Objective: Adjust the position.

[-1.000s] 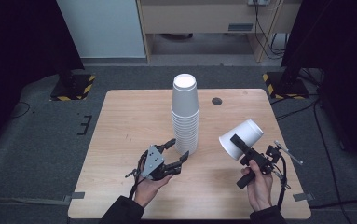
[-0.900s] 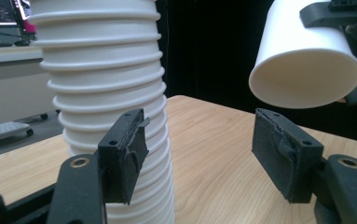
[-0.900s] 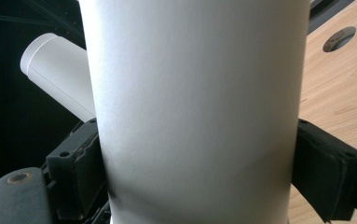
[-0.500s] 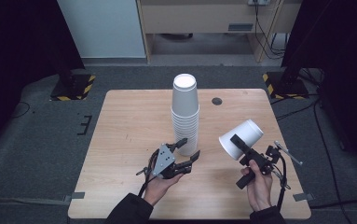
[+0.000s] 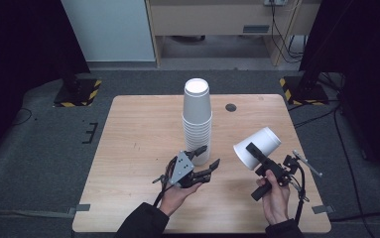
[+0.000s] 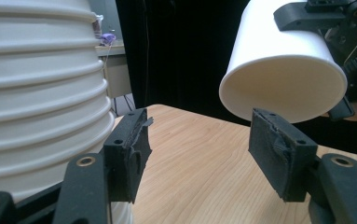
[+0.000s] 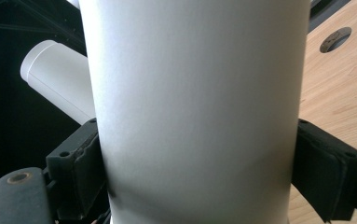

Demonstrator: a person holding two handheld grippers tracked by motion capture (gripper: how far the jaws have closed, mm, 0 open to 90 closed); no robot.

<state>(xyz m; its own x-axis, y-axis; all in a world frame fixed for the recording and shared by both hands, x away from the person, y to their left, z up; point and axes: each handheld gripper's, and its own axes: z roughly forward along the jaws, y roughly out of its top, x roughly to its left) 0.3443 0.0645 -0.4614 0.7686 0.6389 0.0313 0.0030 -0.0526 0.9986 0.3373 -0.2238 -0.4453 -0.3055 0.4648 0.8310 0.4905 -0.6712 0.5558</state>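
A lab or test room — the small wooden bench (image 5: 143, 148) stands alone on grey carpet, black curtains (image 5: 24, 44) hang at both sides, hazard-striped stand feet (image 5: 78, 94) sit near its far corners, and cables (image 5: 282, 25) trail at upper right.

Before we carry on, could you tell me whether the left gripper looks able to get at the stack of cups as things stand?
Probably yes: the left gripper sits open right beside the stack of cups, nothing between them.

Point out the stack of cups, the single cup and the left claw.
stack of cups (image 5: 196, 119), high view, upper side wall.
single cup (image 5: 258, 147), high view, side wall.
left claw (image 5: 206, 157), high view, between its fingertips.
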